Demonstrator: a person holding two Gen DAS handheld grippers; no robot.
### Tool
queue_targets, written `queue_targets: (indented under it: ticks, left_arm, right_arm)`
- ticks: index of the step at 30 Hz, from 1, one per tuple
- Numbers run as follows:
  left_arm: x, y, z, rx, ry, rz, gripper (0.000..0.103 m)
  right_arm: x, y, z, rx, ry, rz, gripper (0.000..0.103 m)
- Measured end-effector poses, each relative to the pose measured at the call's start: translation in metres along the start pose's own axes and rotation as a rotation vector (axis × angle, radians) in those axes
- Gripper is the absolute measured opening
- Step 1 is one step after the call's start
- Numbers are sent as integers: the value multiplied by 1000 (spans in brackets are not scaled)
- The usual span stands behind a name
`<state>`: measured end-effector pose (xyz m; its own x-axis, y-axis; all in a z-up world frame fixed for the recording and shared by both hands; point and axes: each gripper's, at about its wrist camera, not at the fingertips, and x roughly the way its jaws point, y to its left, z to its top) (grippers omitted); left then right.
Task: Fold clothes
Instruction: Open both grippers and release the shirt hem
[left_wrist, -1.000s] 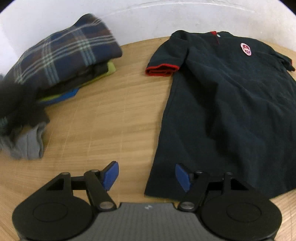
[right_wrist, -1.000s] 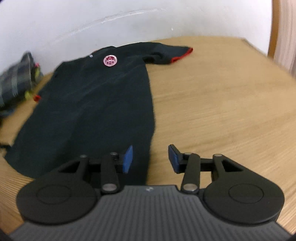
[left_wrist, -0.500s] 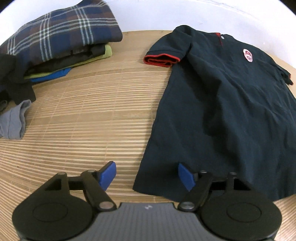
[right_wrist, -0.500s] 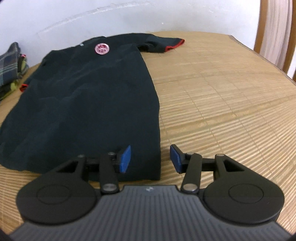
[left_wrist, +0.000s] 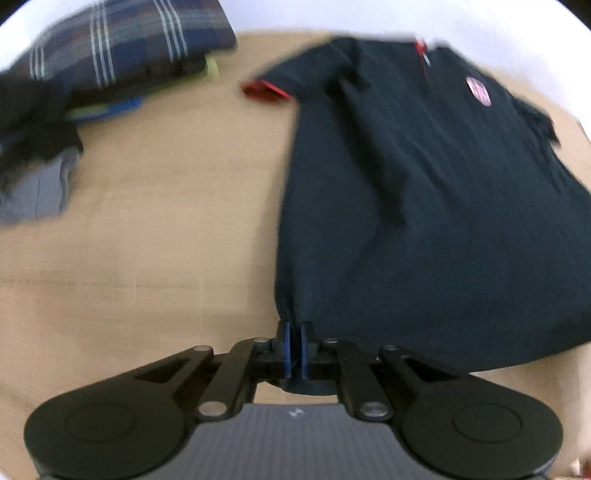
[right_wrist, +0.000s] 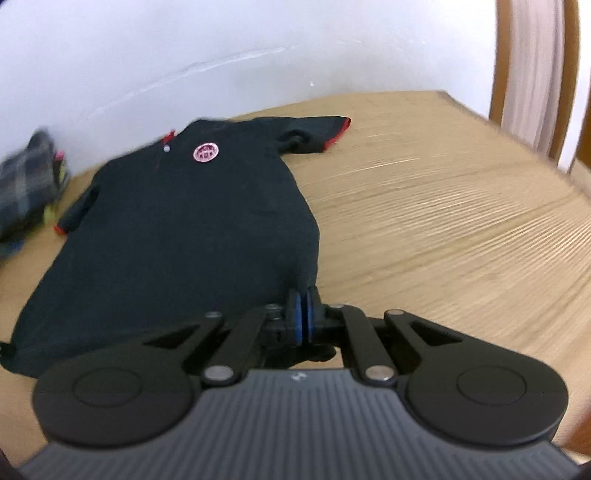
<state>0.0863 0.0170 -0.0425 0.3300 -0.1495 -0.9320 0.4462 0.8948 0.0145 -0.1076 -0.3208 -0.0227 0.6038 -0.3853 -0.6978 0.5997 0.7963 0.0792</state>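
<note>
Left wrist view: the dark polo shirt (left_wrist: 424, 206) lies flat, collar toward the table's (left_wrist: 166, 240) far edge, hem at the near edge. Soft, light, floppy cloth, I'd judge, best taken at the hem corners. The left gripper (left_wrist: 294, 345) and right gripper (right_wrist: 303, 314) have just closed, each pinching one hem corner.

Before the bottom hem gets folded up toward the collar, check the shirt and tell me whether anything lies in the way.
Nothing visible does. The left gripper and right gripper, just closed, pinch the dark polo shirt by its hem corners; its top is bare.
</note>
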Motion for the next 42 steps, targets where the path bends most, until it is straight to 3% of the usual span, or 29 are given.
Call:
queue_targets:
  ticks: [3,7,8,10,11,14,16,19,24,26,31,37,40,42]
  left_arm:
    - [-4,-8,-45,89,93,7,9]
    - [-25,-5,-64,138,80,16,16]
    - [-33,1,-62,131,54,12,24]
    - [-50,12,-56,107,-24,22,34]
    - [-57,18,-52,92,-69,28,42]
    - [-63,29,-39,44,-177,18,47]
    - [-56,29,-32,19,-232,-4,48]
    - [-30,17,-31,34,-235,21,47]
    - [9,-7,-44,35,-138,67,45]
    - [10,-13,-52,12,-142,121,55]
    - [6,-30,-63,-19,-65,225,59]
    - [-8,-51,-91,42,51,303,59]
    - [-14,-53,-100,38,113,294,56]
    - [-23,-48,-96,-1,94,265,54]
  right_arm:
    - [-16,-7,-28,-85,108,-55,6]
    - [-13,-17,-66,-125,293,-95,9]
    - [-16,-19,-69,-126,302,-117,9]
    - [-28,-24,-66,-112,242,-168,14]
    - [-35,-27,-63,-97,202,-193,27]
    - [-47,-32,-49,-42,60,-216,46]
    - [-40,-25,-43,-67,17,-159,45]
    - [-12,-5,-41,-159,10,-54,45]
    - [39,17,-37,-259,101,46,45]
    - [53,16,-36,-273,163,55,45]
    - [47,0,-40,-272,242,135,45]
    - [20,-21,-50,-398,394,185,45]
    - [11,-20,-53,-481,445,199,45]
    - [9,-20,-46,-490,411,213,46]
